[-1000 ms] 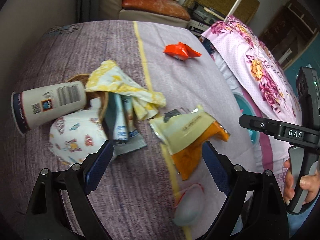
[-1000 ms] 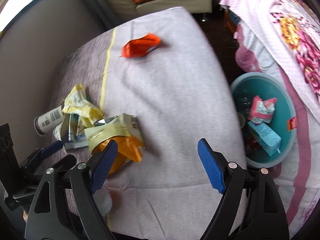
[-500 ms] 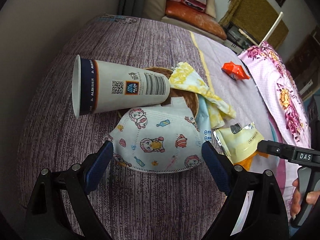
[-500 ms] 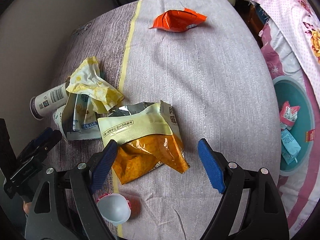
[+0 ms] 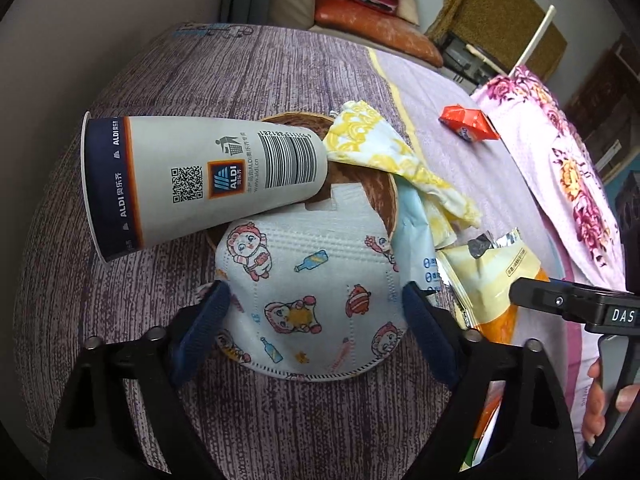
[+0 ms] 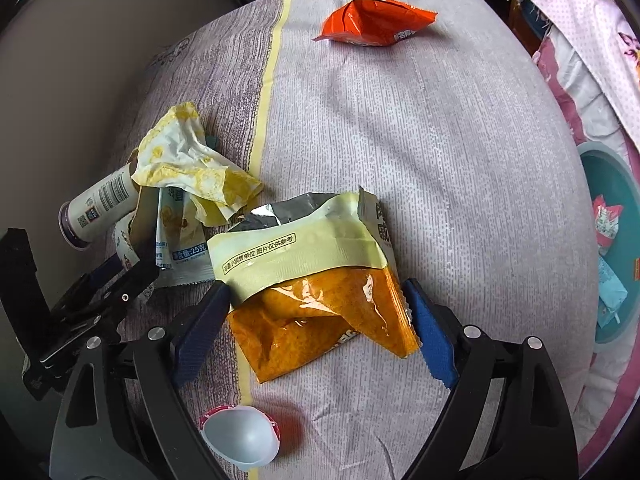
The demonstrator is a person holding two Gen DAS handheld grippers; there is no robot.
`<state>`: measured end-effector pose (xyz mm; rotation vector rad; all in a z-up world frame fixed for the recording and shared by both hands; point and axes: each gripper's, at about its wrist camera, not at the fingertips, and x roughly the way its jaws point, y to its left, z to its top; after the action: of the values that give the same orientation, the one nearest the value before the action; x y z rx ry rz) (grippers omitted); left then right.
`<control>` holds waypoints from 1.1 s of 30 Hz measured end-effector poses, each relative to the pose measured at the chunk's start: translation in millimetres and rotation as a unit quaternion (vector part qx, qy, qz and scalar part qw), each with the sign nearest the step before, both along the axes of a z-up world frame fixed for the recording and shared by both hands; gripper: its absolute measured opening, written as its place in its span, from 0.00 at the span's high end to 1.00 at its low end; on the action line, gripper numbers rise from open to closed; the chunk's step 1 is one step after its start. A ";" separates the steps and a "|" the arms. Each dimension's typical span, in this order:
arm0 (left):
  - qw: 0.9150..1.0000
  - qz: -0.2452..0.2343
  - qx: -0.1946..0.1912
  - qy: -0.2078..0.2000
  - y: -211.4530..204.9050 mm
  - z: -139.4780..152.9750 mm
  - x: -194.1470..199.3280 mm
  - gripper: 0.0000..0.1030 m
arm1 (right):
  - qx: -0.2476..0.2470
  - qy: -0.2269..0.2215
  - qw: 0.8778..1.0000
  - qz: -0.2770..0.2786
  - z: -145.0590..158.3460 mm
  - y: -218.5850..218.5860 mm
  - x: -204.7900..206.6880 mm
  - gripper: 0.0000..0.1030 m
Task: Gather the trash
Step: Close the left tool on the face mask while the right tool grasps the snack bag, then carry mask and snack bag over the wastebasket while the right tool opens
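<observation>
While the trash lies scattered on a bed with a purple-grey cover [image 6: 460,140], two pieces now sit framed for pickup. A cartoon-print face mask [image 5: 308,300] fills the lower centre of the left wrist view, and a yellow-and-orange snack bag [image 6: 320,280] fills the lower centre of the right wrist view. A second ago both hung higher, over the whole pile; since then each has come down and in, so the mask and the bag now lie between the pads instead of ahead of them. That suggests two grasps are about to be made at once.

The left hand-held gripper [image 5: 312,328] has just been closing a little; its jaws stand wide, the pads at the mask's two edges, seemingly not yet pinching it. The right hand-held gripper [image 6: 316,324] has just been opening slightly; its jaws are spread wide around the bag's orange lower half, and nothing is gripped.

Around them: a paper cup [image 5: 200,180] lying on its side above the mask, a yellow crumpled wrapper [image 6: 192,168], a red-orange packet [image 6: 376,22] at the top, a small plastic cup [image 6: 240,436] at the bottom, and a teal basin [image 6: 616,240] with trash at the right edge.
</observation>
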<state>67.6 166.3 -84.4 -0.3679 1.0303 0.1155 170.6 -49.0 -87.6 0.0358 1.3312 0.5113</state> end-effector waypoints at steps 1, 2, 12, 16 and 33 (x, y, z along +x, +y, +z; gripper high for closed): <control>1.000 0.000 0.006 0.000 -1.5 0.2 0.0 0.32 | 0.000 -0.002 1.000 0.003 0.1 1.1 -1.1 0.21; 1.000 0.000 0.010 0.000 -2.4 0.5 -0.9 0.35 | -0.001 -0.004 1.000 0.008 -0.2 2.2 -3.3 0.26; 1.000 -0.019 0.009 0.007 -13.1 6.8 -16.5 0.74 | -0.001 -0.019 1.000 0.013 8.8 -5.7 -17.2 0.51; 0.999 -0.032 -0.001 0.007 -19.4 12.2 -25.7 0.79 | -0.003 -0.029 1.000 0.002 16.0 -13.2 -18.2 0.51; 0.993 -0.108 -0.030 -0.025 -76.0 59.4 -24.5 0.79 | 0.032 -0.074 0.994 -0.067 54.2 -86.8 -20.3 0.51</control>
<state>43.1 90.2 -25.0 -0.3104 1.0189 -0.1183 150.3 -135.8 -33.4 0.1361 1.1578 0.4345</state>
